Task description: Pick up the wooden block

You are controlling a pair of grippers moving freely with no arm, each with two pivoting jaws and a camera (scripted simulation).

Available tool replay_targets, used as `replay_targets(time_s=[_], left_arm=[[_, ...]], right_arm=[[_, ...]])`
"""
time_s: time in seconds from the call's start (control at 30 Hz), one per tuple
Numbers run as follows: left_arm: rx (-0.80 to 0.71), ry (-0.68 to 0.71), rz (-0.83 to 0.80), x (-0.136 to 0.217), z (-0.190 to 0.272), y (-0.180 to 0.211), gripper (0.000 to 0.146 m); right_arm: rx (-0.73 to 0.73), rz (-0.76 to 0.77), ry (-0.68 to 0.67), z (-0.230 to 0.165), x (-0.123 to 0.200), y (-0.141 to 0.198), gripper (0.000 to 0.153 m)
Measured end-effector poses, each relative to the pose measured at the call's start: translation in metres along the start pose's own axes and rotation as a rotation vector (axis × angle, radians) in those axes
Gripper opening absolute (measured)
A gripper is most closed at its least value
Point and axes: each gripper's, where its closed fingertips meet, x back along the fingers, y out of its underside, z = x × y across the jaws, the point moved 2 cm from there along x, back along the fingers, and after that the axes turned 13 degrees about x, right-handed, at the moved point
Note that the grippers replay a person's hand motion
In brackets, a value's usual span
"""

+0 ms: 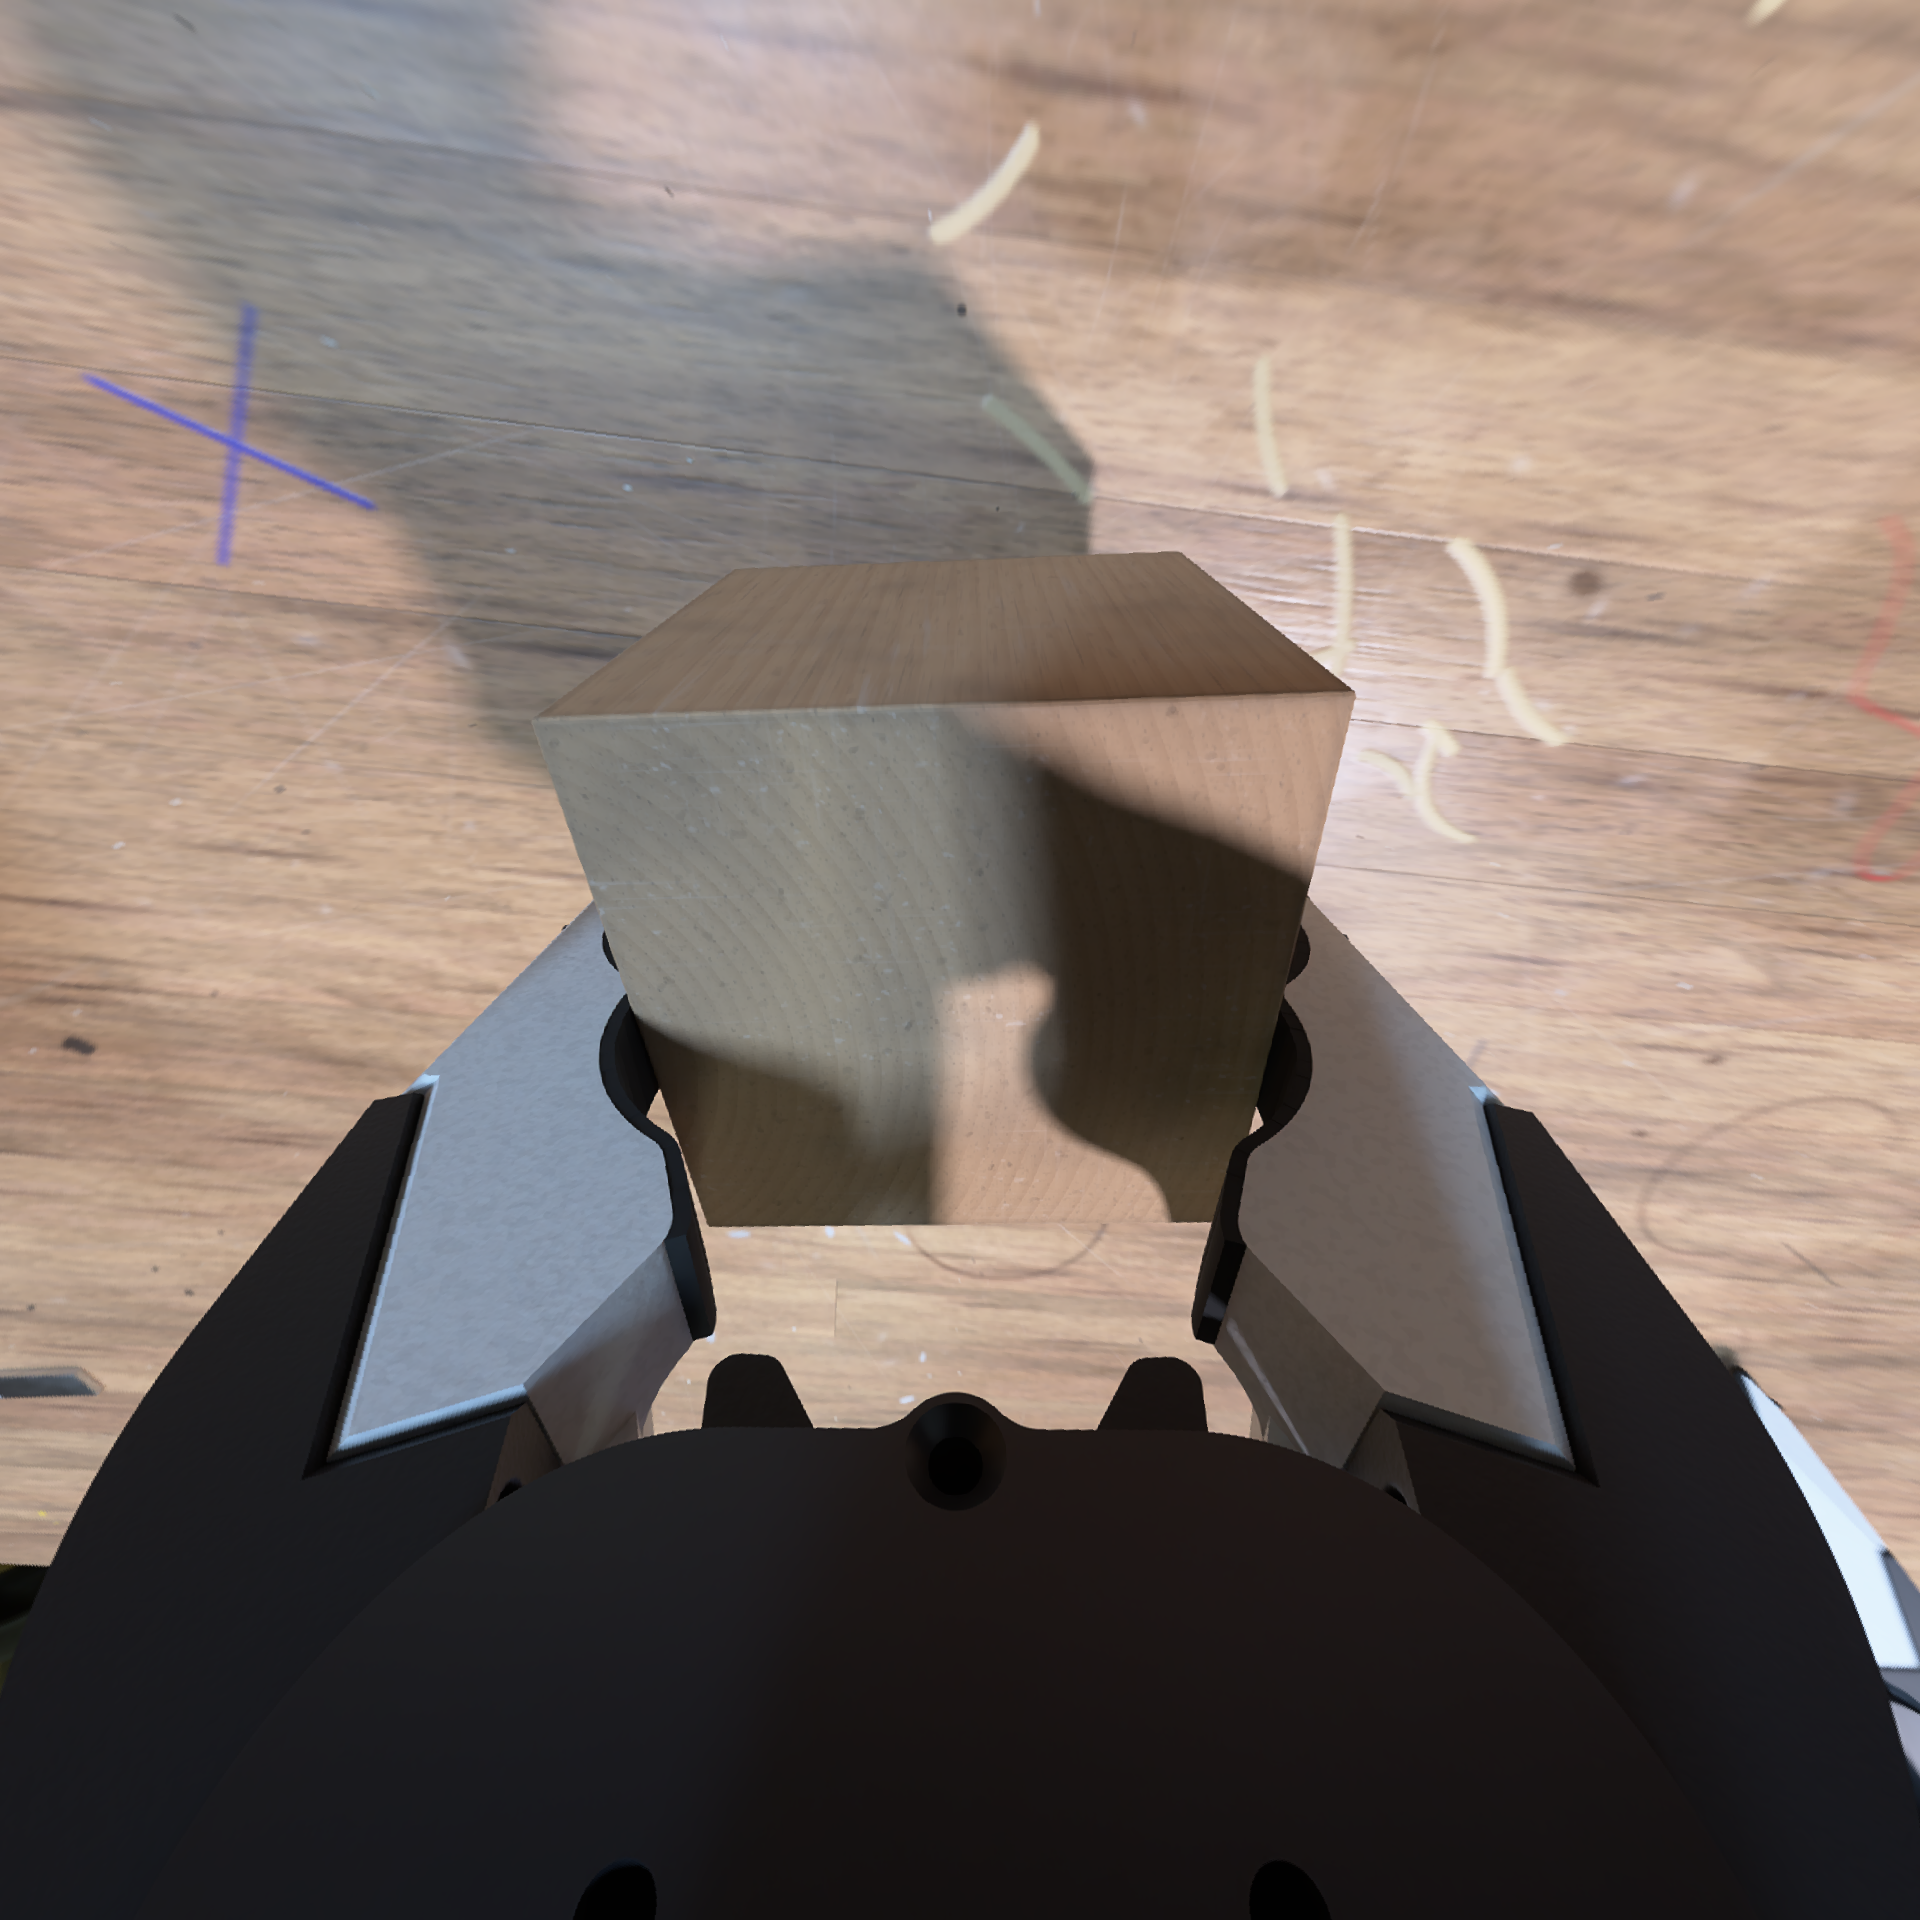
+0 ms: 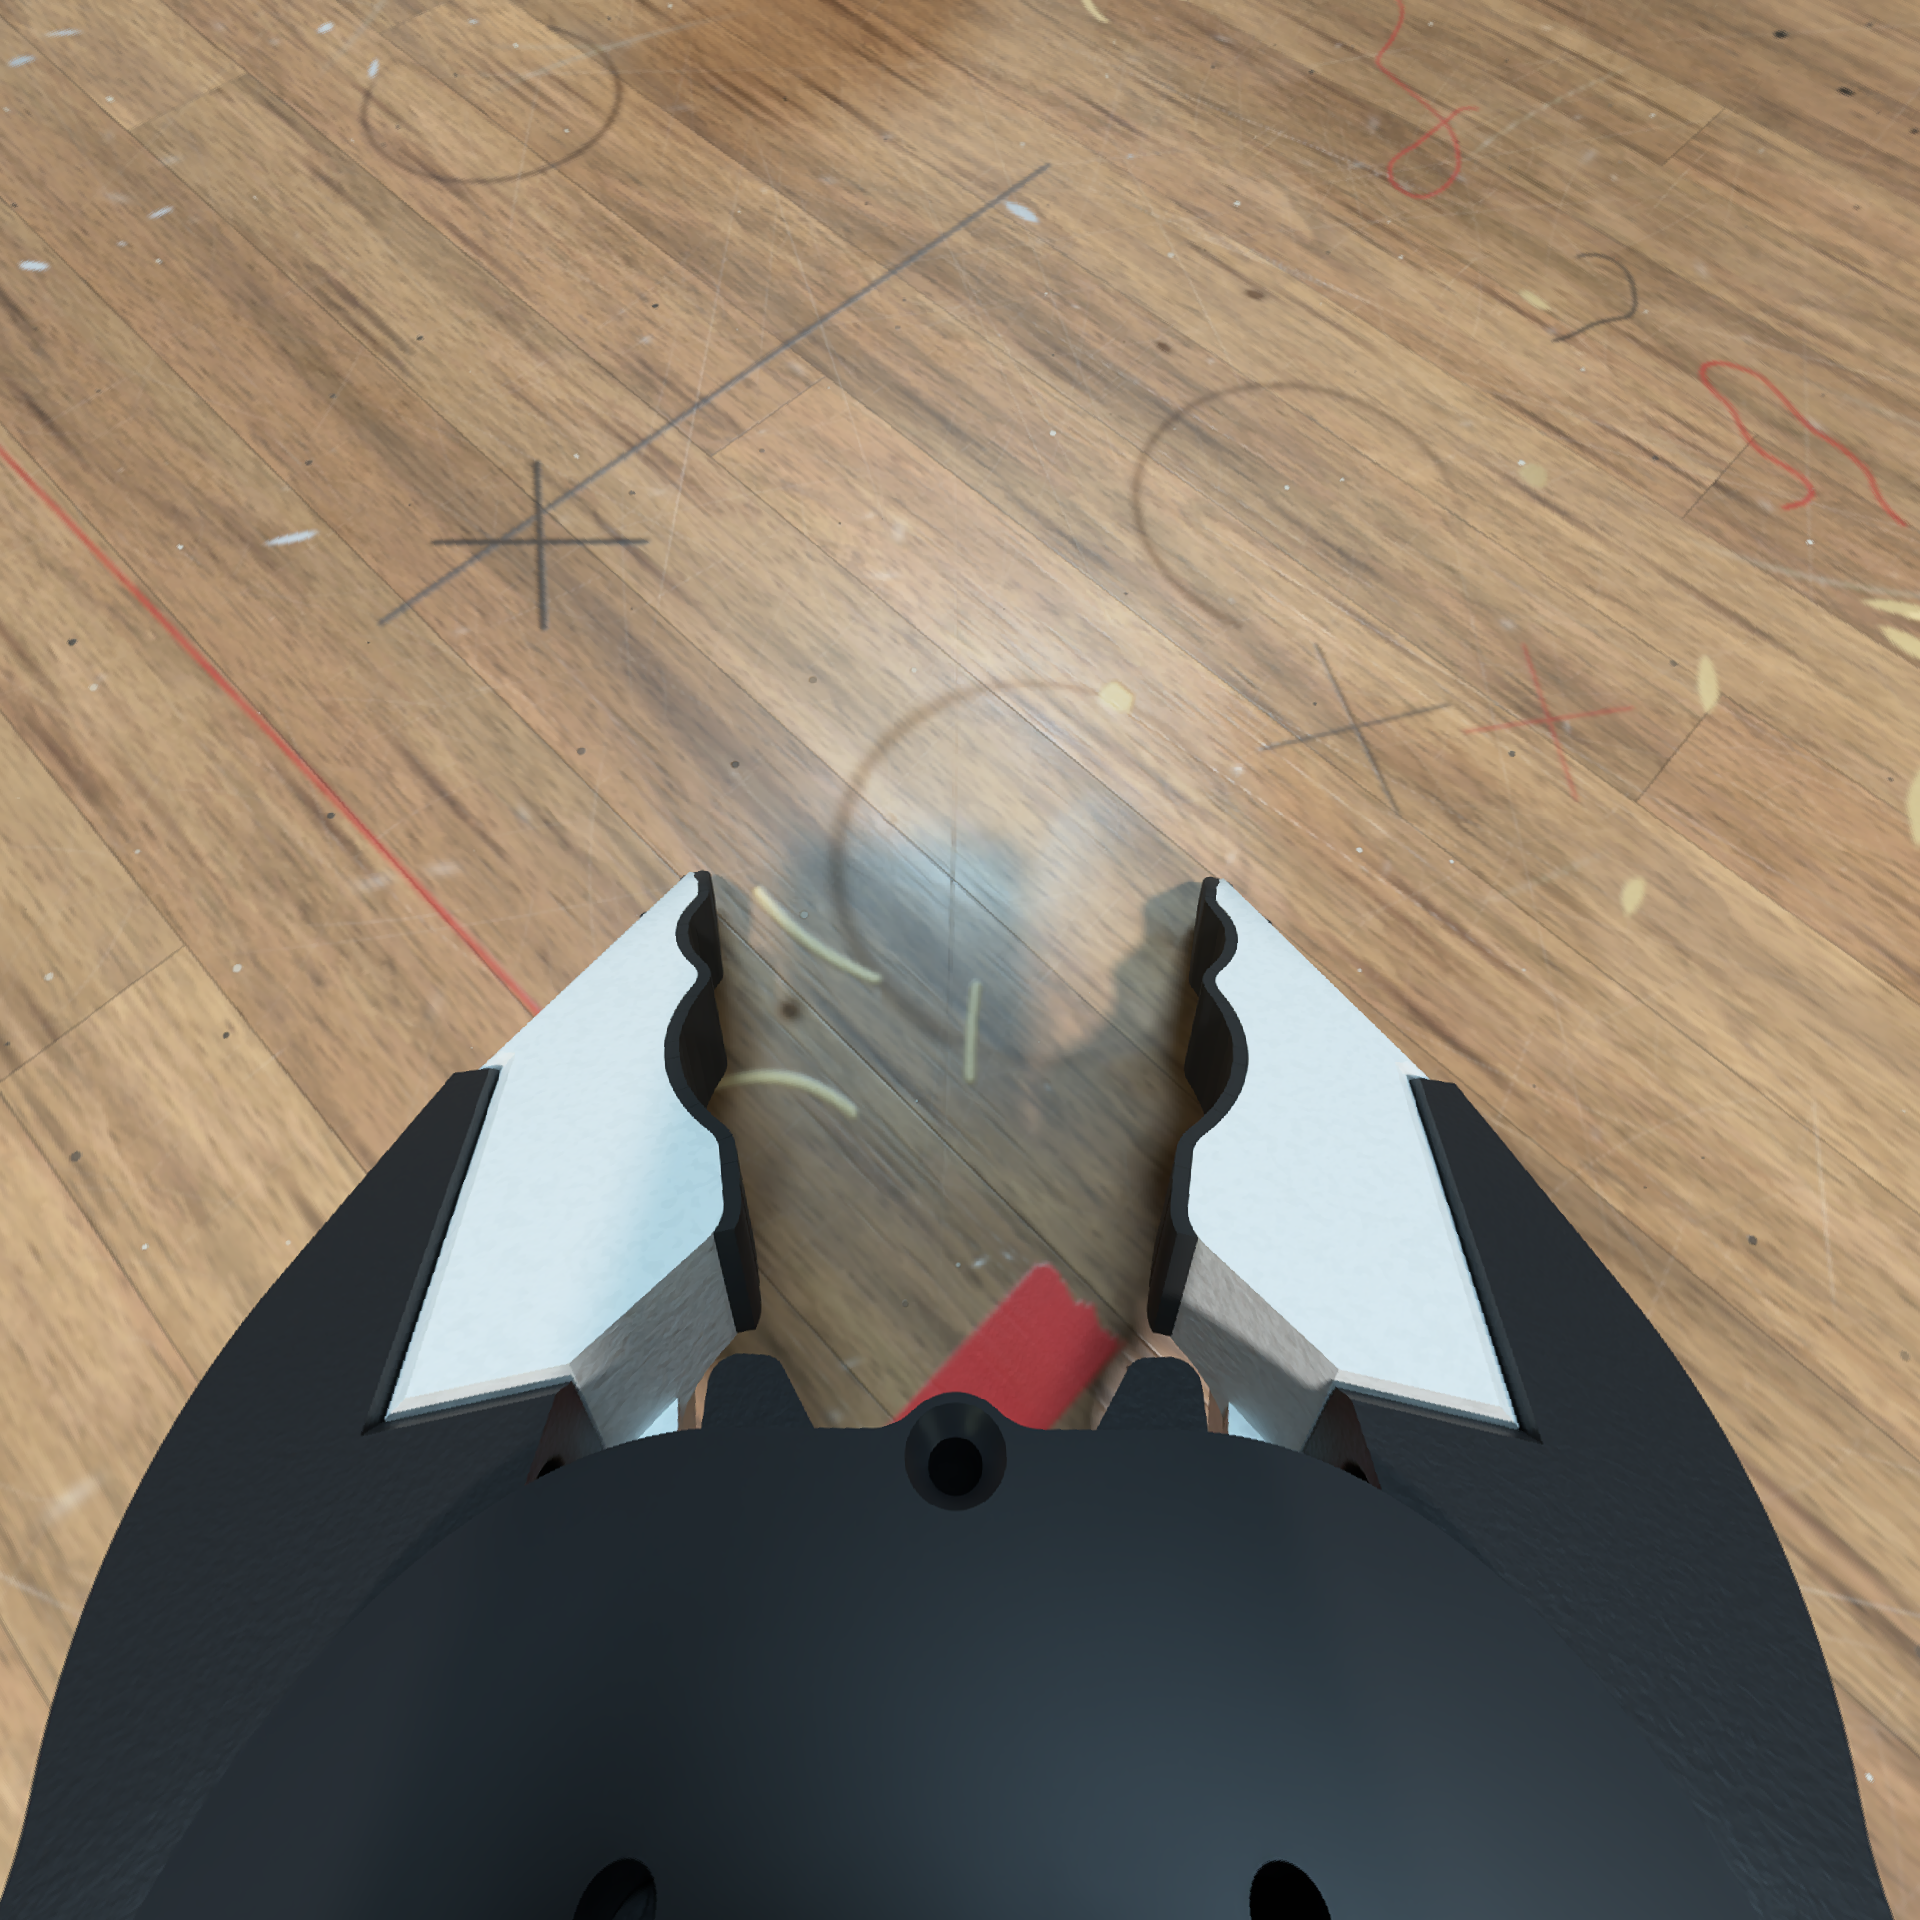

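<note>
The wooden block (image 1: pixel 935 831), a pale cube, sits between the fingers of my left gripper (image 1: pixel 954 920). Both dark finger pads (image 1: pixel 634 1049) press against its left and right sides, so the gripper is shut on it. The block's shadow falls apart from it, up and to the left on the tabletop, and the board shows below its bottom edge. My right gripper (image 2: pixel 954 883) is open and empty over bare tabletop. The block does not show in the right wrist view.
The wooden tabletop (image 1: pixel 1558 1039) carries a blue cross (image 1: pixel 237 442), pale shavings (image 1: pixel 1486 623) and red scribbles at the right edge. In the right wrist view there are pencil crosses (image 2: pixel 538 540), circles, a red line (image 2: pixel 260 727) and a red tape strip (image 2: pixel 1023 1351).
</note>
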Motion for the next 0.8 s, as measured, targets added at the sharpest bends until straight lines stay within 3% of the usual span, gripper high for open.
replay_targets(time_s=[0.2, 0.4, 0.5, 0.63, 0.8], left_arm=[[0.004, 0.08, 0.081, 0.084, 0.017, -0.003, 0.117], [-0.052, 0.167, 0.167, 0.15, 0.082, 0.014, 0.117], [-0.084, 0.181, 0.181, 0.15, 0.127, 0.029, 0.117], [-0.135, 0.134, 0.176, 0.126, 0.177, 0.048, 0.117], [-0.137, 0.066, 0.162, 0.093, 0.195, 0.053, 0.117]], right_arm=[[-0.005, 0.008, 0.008, 0.001, 0.003, -0.002, 0.091], [0.001, 0.024, 0.022, 0.001, 0.006, -0.006, 0.091], [-0.012, 0.049, 0.021, 0.001, 0.008, -0.012, 0.091], [-0.051, 0.101, 0.009, 0.001, 0.014, -0.02, 0.091], [-0.04, 0.097, 0.031, 0.004, 0.019, -0.016, 0.091]])
